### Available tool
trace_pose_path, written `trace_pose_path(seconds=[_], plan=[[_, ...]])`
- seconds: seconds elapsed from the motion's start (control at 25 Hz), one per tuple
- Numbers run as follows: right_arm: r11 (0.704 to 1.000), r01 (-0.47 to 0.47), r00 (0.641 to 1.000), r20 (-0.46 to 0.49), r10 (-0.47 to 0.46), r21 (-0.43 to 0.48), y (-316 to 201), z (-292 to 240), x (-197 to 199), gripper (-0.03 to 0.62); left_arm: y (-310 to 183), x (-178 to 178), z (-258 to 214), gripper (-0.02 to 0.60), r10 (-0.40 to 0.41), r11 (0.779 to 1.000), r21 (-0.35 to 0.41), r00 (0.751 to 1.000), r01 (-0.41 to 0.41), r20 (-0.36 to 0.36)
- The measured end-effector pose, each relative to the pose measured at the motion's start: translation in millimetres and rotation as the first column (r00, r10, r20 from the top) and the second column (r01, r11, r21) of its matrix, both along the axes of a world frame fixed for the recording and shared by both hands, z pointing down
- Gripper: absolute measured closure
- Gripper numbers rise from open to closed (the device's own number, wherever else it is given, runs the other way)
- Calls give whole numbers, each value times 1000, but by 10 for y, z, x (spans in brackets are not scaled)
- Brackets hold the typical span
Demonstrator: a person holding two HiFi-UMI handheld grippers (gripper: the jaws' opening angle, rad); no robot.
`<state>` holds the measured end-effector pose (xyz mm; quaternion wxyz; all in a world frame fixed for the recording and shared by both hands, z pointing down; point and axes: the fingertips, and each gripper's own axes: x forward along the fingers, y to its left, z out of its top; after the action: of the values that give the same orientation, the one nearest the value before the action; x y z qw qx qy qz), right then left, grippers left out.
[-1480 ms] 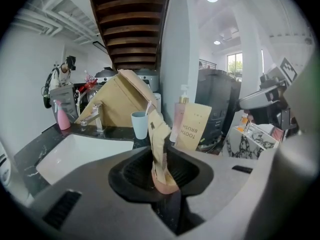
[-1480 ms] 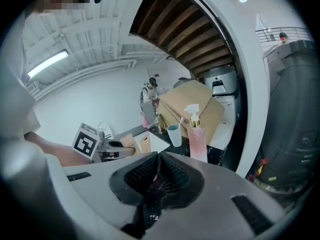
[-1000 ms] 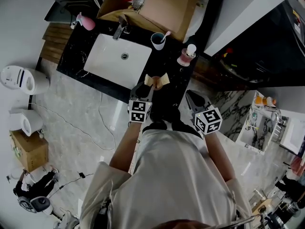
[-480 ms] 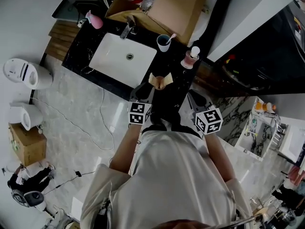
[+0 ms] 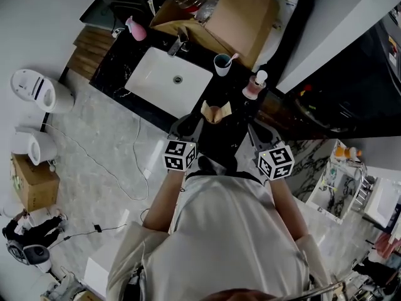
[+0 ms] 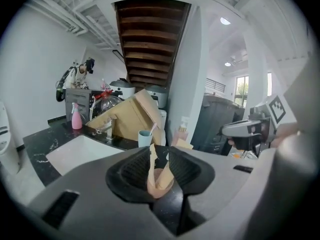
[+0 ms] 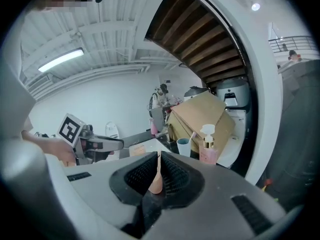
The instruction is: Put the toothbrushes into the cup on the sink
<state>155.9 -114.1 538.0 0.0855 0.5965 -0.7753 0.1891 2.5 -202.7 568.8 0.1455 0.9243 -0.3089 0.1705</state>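
In the head view, the cup [image 5: 222, 64] is found upright on the black counter [image 5: 113, 68] just behind the right corner of the sink [image 5: 153, 83], with one pink toothbrush [image 5: 233, 58] leaning out of it. It was already so placed a second ago. A pump bottle [image 5: 254, 88] stands near the cup and a tan folded object [image 5: 216, 111] lies toward the front edge. The left gripper [image 5: 188, 126] and right gripper [image 5: 257, 133] are held over that edge, well apart from the cup. In the left gripper view, the jaws are seen parted with nothing between them, and they have just been closing from their widest. In the right gripper view, the pads are pressed together on nothing. No toothbrush is in hand, so a release is judged complete. Whether another brush remains cannot be told.
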Motion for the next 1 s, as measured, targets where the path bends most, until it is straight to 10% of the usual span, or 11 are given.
trace_pose_path(seconds=[1.0], plan=[[986, 97, 995, -34, -93, 133, -27, -659, -154, 551, 242, -593, -847, 574, -78, 988, 129, 994, 87, -79]])
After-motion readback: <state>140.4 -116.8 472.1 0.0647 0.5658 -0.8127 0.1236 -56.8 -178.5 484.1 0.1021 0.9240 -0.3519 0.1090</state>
